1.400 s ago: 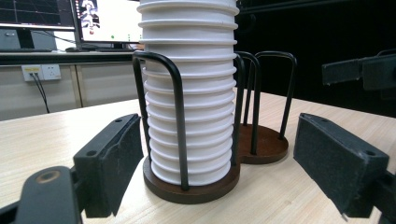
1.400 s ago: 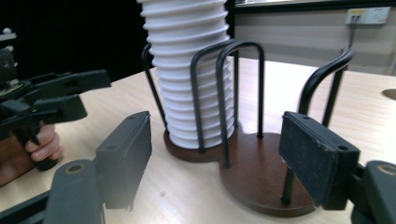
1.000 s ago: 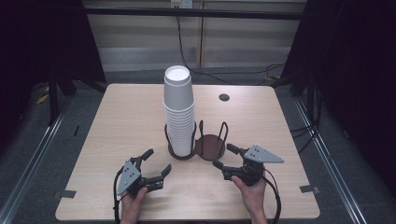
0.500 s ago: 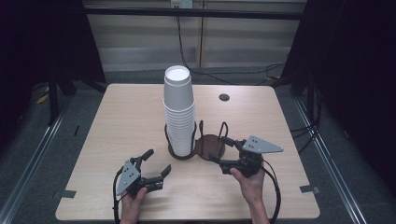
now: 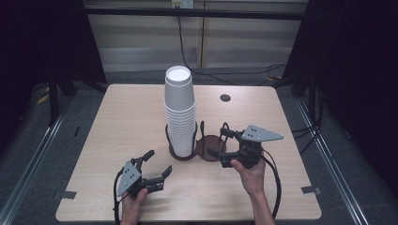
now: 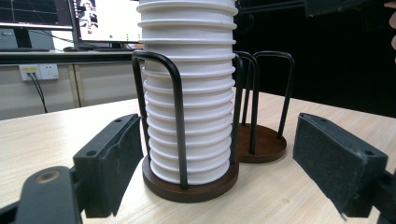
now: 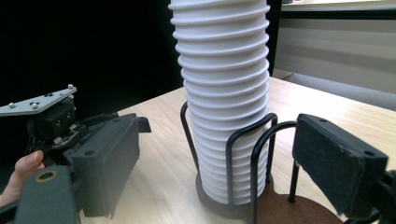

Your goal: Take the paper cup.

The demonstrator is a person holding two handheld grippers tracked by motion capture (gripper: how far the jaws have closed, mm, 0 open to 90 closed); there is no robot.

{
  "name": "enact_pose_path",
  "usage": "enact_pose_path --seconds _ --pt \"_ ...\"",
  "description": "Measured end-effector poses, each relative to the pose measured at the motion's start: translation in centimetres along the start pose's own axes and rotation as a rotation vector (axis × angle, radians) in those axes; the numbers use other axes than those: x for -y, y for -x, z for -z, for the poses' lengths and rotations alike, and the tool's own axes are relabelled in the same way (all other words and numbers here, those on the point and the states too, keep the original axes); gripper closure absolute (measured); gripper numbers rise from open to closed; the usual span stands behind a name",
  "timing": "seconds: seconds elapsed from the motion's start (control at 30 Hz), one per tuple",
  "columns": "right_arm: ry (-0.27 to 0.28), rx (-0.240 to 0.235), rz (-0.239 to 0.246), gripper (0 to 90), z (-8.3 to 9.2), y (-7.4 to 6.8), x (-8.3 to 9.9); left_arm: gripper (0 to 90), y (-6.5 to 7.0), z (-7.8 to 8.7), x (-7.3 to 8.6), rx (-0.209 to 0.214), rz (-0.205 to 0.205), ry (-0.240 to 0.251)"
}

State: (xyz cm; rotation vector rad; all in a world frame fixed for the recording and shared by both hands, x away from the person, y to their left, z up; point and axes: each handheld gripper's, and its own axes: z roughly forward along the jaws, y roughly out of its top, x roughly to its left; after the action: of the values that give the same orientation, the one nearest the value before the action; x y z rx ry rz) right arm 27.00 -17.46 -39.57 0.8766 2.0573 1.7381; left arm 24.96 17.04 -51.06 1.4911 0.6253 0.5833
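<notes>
A tall stack of white paper cups (image 5: 179, 110) stands in the left ring of a dark brown double cup holder (image 5: 210, 145) with black wire loops, at mid-table. The holder's right disc (image 6: 264, 142) is bare. My left gripper (image 5: 158, 162) rests near the front edge, left of the holder, open and aimed at the stack (image 6: 189, 93), with nothing between its pads (image 6: 116, 156). My right gripper (image 5: 218, 140) hovers just right of the holder over the bare disc, open, facing the stack (image 7: 224, 93) and the wire loops (image 7: 254, 154) without touching them.
A small dark round grommet (image 5: 225, 97) sits in the wooden table (image 5: 122, 117) at the back right. Cables trail from both grippers toward the front edge. Monitors (image 6: 105, 18) stand on a bench beyond the table. Dark floor and metal rails flank the table.
My right gripper has risen and moved left, closing in on the holder's empty side. The left gripper and the cup stack have stayed where they were.
</notes>
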Motion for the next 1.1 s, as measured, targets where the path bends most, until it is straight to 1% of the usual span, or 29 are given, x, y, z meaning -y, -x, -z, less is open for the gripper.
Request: enact_pose_path --seconds 0.1,0.17,0.3,0.37,0.43,0.47,0.53,0.57,0.63,0.67,0.7,0.8,0.83,0.9,0.93,0.97,1.03,1.1 --pt "0.004 -0.012 0.002 15.7 0.1 0.2 -0.4 15.8 0.0 0.0 0.0 0.001 -0.006 -0.002" --pt "0.005 -0.019 0.000 15.8 0.1 0.2 -0.7 15.7 0.0 0.0 0.0 0.001 0.000 0.001" --pt "-0.004 -0.030 0.010 16.6 0.0 0.2 -1.3 15.7 0.0 0.0 0.0 -0.001 -0.004 -0.002" --pt "-0.006 -0.048 0.018 16.6 -0.2 0.1 -2.2 15.8 0.0 0.0 0.0 0.002 -0.001 0.001" --pt "-0.009 -0.052 0.017 16.4 -0.3 0.1 -2.4 15.8 0.0 0.0 0.0 0.001 0.000 0.000" --pt "-0.021 -0.052 0.030 14.2 -0.7 0.2 -3.0 15.7 0.0 0.0 0.0 0.003 -0.002 0.001" --pt "-0.023 -0.057 0.030 14.2 -0.9 0.2 -3.3 15.7 0.0 0.0 0.0 0.002 -0.004 -0.002" --pt "-0.019 -0.070 0.031 14.1 -1.1 0.2 -3.8 15.7 0.0 0.0 0.0 0.001 0.000 0.001" --pt "-0.021 -0.077 0.036 14.1 -1.3 0.2 -4.3 15.8 0.0 0.0 0.0 0.003 0.000 0.001" --pt "-0.021 -0.077 0.036 14.1 -1.3 0.2 -4.3 15.8 0.0 0.0 0.0 0.004 -0.008 -0.003" --pt "-0.013 -0.086 0.035 14.1 -1.3 0.2 -4.6 15.8 0.0 0.0 0.0 0.005 -0.001 0.001" --pt "-0.032 -0.098 0.034 14.1 -1.7 0.5 -5.3 15.8 0.0 0.0 0.0 0.006 -0.001 0.001" --pt "-0.030 -0.101 0.033 14.3 -1.8 0.5 -5.4 15.8 -0.1 0.1 0.0 -0.006 -0.019 -0.002" --pt "-0.025 -0.106 0.032 15.0 -1.9 0.6 -5.6 15.8 -0.1 0.1 0.0 -0.012 -0.024 -0.003" --pt "-0.027 -0.113 0.035 16.0 -2.2 0.7 -5.9 15.8 0.0 0.0 0.0 0.003 -0.007 -0.001" --pt "-0.027 -0.113 0.035 16.0 -2.2 0.7 -5.9 15.8 0.0 0.0 0.0 0.003 -0.007 -0.001" --pt "-0.029 -0.127 0.029 16.0 -2.5 0.8 -6.6 15.9 0.0 0.0 0.0 0.005 0.000 0.002" --pt "-0.039 -0.135 0.040 16.0 -2.7 1.0 -7.3 15.9 0.0 0.0 0.0 0.008 -0.001 0.002"
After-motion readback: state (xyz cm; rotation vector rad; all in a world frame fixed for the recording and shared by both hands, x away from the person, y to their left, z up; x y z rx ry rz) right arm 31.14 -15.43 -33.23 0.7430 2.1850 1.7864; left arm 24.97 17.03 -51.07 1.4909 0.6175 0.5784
